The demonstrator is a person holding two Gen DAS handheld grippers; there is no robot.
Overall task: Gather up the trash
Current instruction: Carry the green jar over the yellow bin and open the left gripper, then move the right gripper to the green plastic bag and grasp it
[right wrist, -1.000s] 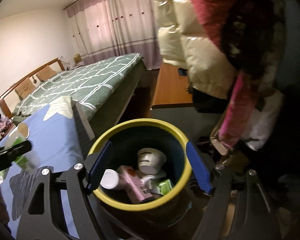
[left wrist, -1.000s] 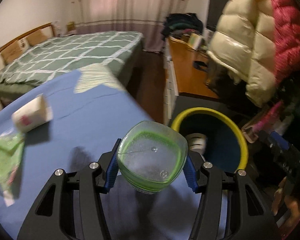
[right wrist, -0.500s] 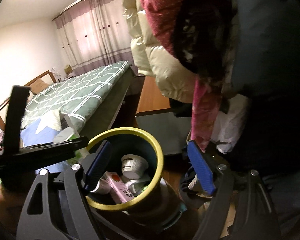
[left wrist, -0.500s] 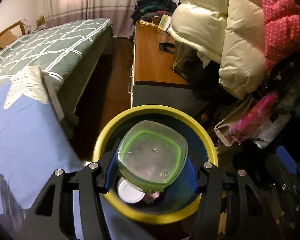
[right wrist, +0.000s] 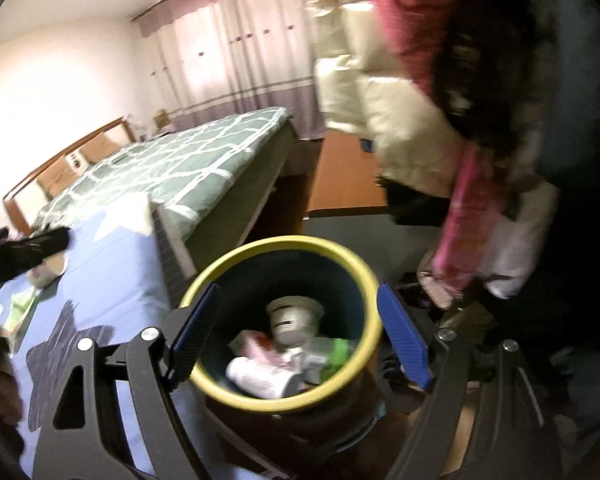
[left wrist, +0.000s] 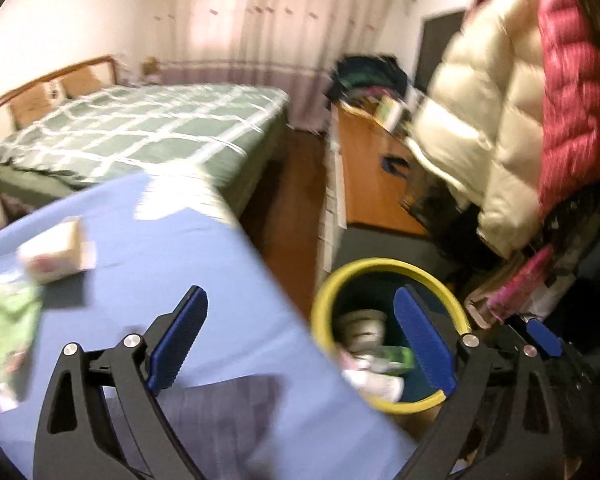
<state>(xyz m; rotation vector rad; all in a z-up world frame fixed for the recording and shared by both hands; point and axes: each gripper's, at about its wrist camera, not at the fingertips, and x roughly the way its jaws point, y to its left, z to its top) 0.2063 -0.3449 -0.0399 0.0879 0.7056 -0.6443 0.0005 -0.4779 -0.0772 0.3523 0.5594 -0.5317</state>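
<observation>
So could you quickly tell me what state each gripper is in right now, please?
Left gripper: jaws opening, nothing between them.
Right gripper: open, empty, over the bin.

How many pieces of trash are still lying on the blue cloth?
2: a white paper cup on its side near the far left, and a green wrapper just in front of it at the left edge. More may lie out of view.

Blue cloth-covered surface (left wrist: 204, 280) with scattered trash.
A tipped white paper cup (left wrist: 54, 250) and a green wrapper (left wrist: 8, 320) lie on it near its left side, close together.
</observation>
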